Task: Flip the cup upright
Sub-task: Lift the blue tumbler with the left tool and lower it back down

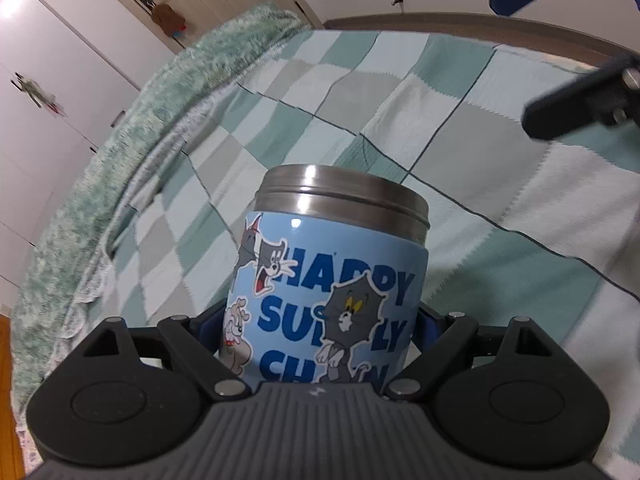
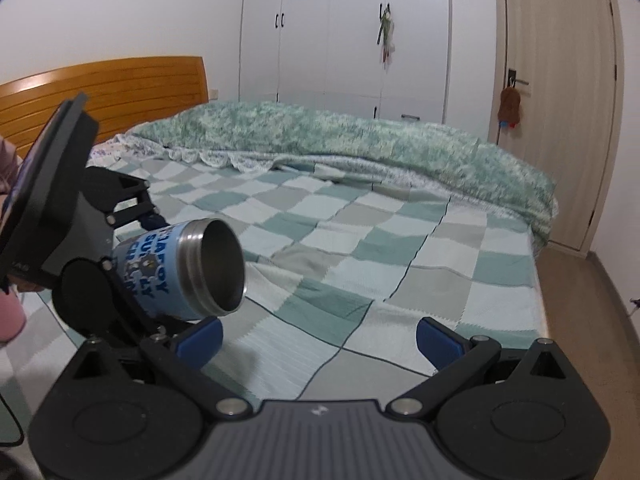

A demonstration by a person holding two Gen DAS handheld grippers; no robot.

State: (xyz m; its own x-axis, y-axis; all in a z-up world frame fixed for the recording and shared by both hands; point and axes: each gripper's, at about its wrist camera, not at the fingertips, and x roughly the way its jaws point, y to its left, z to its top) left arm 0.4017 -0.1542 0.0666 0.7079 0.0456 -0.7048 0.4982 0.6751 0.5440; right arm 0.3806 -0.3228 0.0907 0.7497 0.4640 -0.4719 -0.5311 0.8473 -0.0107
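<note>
A light-blue cup (image 1: 328, 292) with cartoon cats, blue lettering and a steel rim is held in my left gripper (image 1: 320, 332), shut on its lower body. In the right wrist view the cup (image 2: 180, 276) is tilted on its side above the bed, its open mouth facing right and toward the camera, with the left gripper (image 2: 132, 248) clamped on its base end. My right gripper (image 2: 318, 340) is open and empty, its blue pads (image 2: 438, 342) spread wide just right of the cup. It also shows in the left wrist view (image 1: 576, 100) at the upper right.
A green, grey and white checkered bedspread (image 2: 360, 248) covers the bed. A fluffy green blanket (image 2: 360, 140) lies along the far side. A wooden headboard (image 2: 120, 92) stands at the left, white wardrobes (image 2: 344, 32) and a door (image 2: 560, 100) behind. Wood floor (image 2: 592, 320) lies to the right.
</note>
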